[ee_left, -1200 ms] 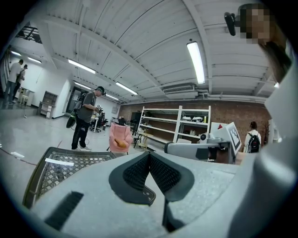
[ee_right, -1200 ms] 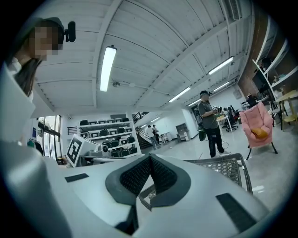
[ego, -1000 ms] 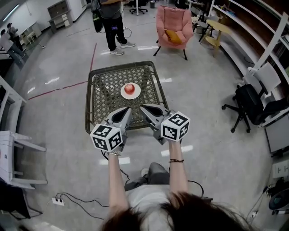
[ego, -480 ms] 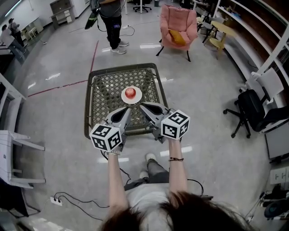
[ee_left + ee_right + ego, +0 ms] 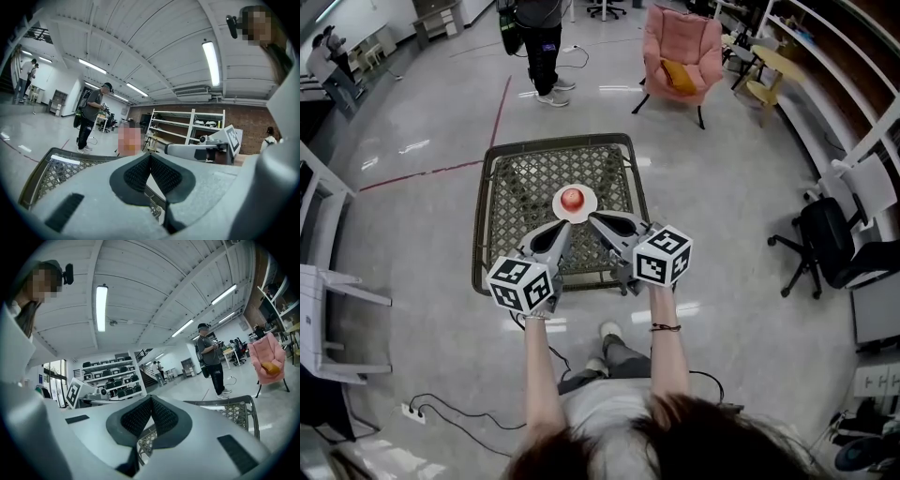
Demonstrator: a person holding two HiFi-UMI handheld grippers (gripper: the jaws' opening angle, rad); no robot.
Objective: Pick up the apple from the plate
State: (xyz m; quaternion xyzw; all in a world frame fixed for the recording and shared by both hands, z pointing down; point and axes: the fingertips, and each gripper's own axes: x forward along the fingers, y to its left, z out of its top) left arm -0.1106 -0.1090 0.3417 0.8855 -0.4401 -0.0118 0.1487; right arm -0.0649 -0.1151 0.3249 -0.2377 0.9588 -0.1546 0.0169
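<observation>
A red apple (image 5: 573,197) lies on a small white plate (image 5: 588,202) near the middle of a low woven-mesh table (image 5: 511,202). Both grippers are held side by side over the table's near edge, pointing at the plate. My left gripper (image 5: 566,225) is shut and empty, its tip just short of the plate's near left rim. The right gripper (image 5: 592,217) is also shut and empty, close to the plate's near right rim. In the left gripper view the pads (image 5: 140,171) meet, and in the right gripper view the pads (image 5: 161,416) meet too. Neither gripper view shows the apple.
A person (image 5: 539,37) stands beyond the table's far side. A pink armchair (image 5: 680,52) is at the back right, a black office chair (image 5: 834,248) at the right, white frames (image 5: 328,281) at the left. Cables (image 5: 441,408) lie on the floor.
The person holding the grippers has stepped toward the table, so the plate and apple now lie closer to both gripper tips. Both jaws have stayed shut.
</observation>
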